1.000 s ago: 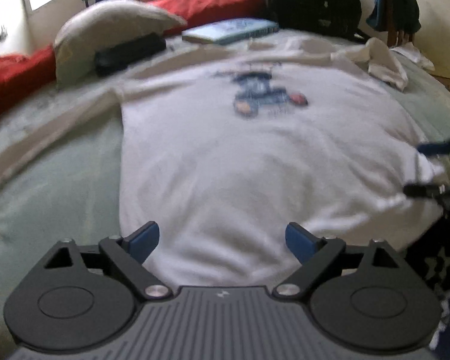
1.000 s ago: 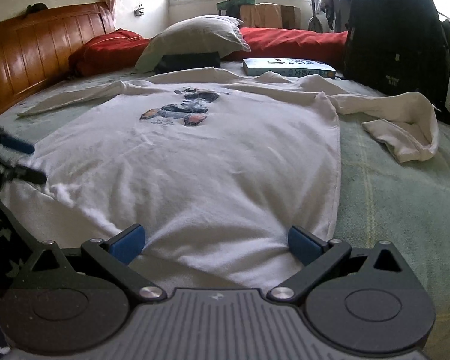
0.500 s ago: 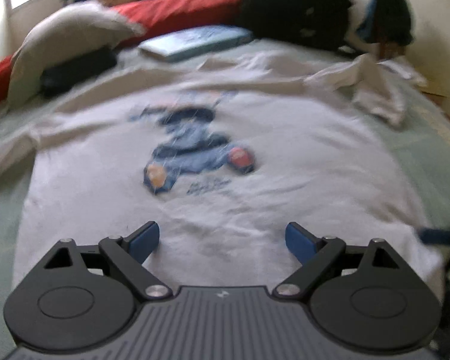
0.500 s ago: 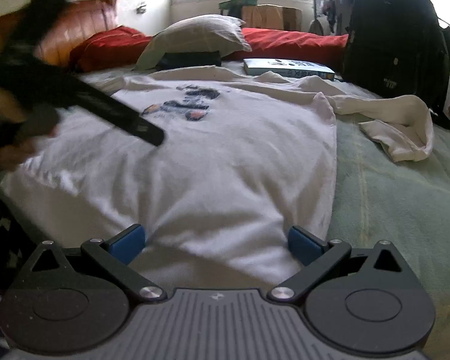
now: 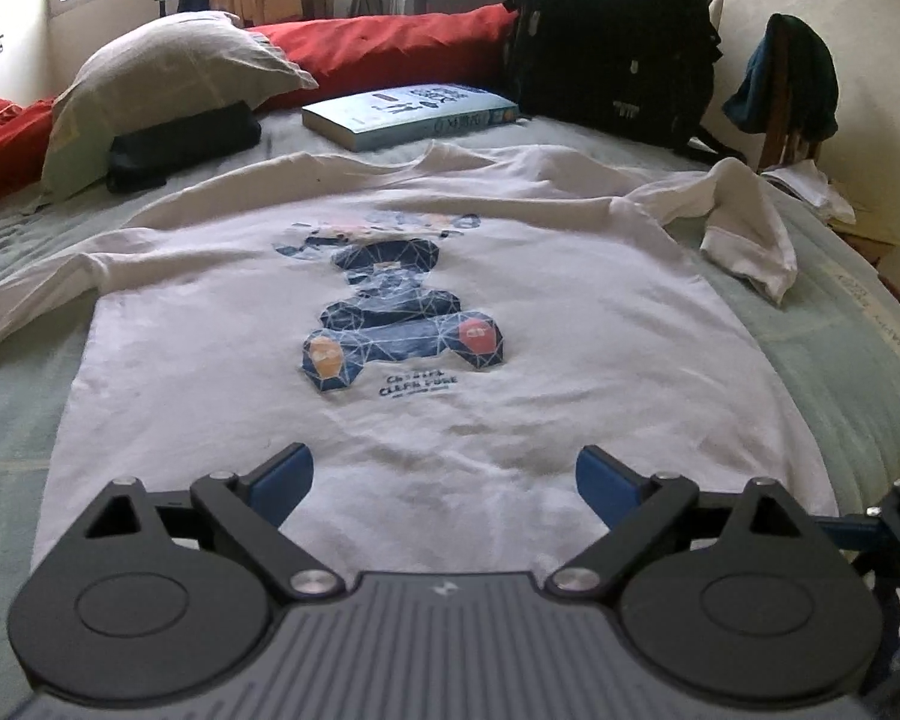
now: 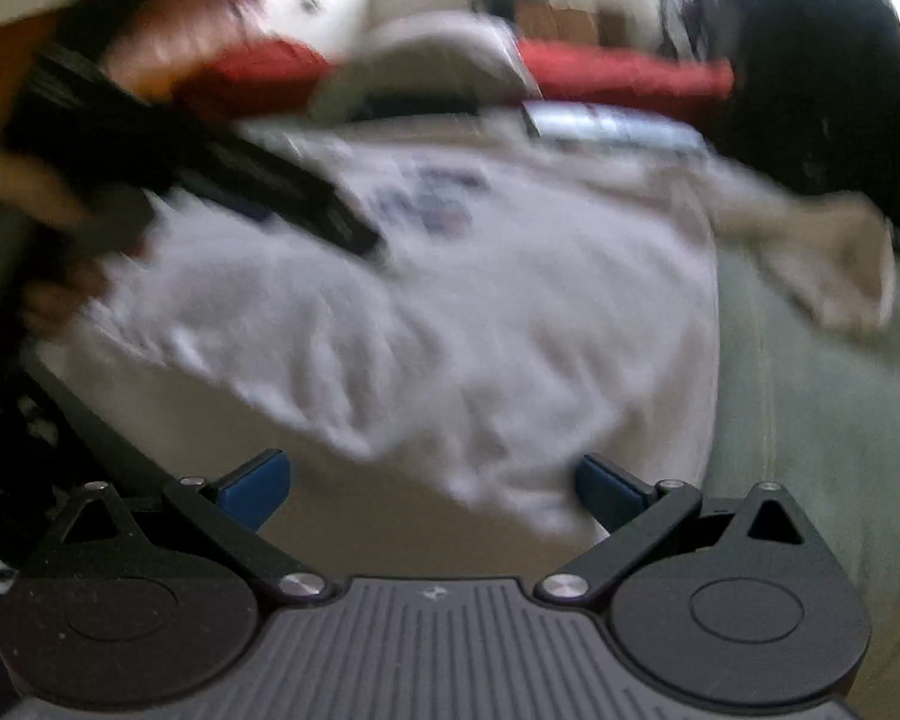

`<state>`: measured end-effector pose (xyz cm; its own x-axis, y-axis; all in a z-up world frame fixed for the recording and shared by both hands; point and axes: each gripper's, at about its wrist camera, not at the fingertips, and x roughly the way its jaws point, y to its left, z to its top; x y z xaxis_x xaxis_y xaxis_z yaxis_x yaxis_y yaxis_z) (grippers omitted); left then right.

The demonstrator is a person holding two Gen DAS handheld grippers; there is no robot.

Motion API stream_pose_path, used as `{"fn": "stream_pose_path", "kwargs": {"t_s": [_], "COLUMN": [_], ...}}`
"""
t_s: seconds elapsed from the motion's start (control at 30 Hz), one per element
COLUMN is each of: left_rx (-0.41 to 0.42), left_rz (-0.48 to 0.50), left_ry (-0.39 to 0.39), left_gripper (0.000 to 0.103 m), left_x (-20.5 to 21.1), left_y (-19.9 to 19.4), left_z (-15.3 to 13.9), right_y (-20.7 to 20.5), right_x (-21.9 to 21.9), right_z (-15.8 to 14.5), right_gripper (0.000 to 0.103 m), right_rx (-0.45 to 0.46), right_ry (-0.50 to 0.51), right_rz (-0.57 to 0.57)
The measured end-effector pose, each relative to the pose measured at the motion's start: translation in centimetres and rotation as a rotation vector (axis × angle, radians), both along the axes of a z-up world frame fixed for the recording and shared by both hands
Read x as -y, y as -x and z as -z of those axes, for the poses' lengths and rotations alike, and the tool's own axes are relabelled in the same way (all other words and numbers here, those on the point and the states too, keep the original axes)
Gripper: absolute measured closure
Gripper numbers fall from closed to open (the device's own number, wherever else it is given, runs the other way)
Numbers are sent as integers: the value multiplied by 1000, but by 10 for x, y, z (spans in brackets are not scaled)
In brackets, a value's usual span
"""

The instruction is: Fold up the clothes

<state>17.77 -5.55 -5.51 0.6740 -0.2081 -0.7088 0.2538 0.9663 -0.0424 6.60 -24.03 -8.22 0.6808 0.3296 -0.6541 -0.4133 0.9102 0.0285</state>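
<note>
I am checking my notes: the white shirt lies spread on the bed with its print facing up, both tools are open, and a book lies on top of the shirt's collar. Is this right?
Not quite. The left wrist view shows the book on the bed beyond the collar, apart from the white shirt. The print does face up, and the left tool and right tool are both open.

One white sweatshirt [image 5: 426, 372]; one book [image 5: 411, 114]; one grey pillow [image 5: 168, 78]; one black backpack [image 5: 612, 36]; one dark pouch [image 5: 180, 144]; two open grippers: left [image 5: 444, 480], right [image 6: 432, 486].
</note>
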Motion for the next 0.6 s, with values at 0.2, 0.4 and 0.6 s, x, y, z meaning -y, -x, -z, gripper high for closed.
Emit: {"fn": "stream_pose_path", "kwargs": {"t_s": [0.2,0.4,0.6], "left_rx": [-6,7,17], "left_rz": [-5,-8,2], "left_ry": [-9,-27,-4], "left_gripper": [8,8,8], "left_x": [3,2,-12], "left_y": [-2,-5,-23], "left_z": [4,6,-9], "right_y": [14,-21,-78], "right_x": [26,48,62], "right_z": [-12,-34,-51], "right_gripper": [0,0,0], "right_rx": [6,17,-4], "right_ry": [-46,-109,-145], "right_rz": [15,75,70]}}
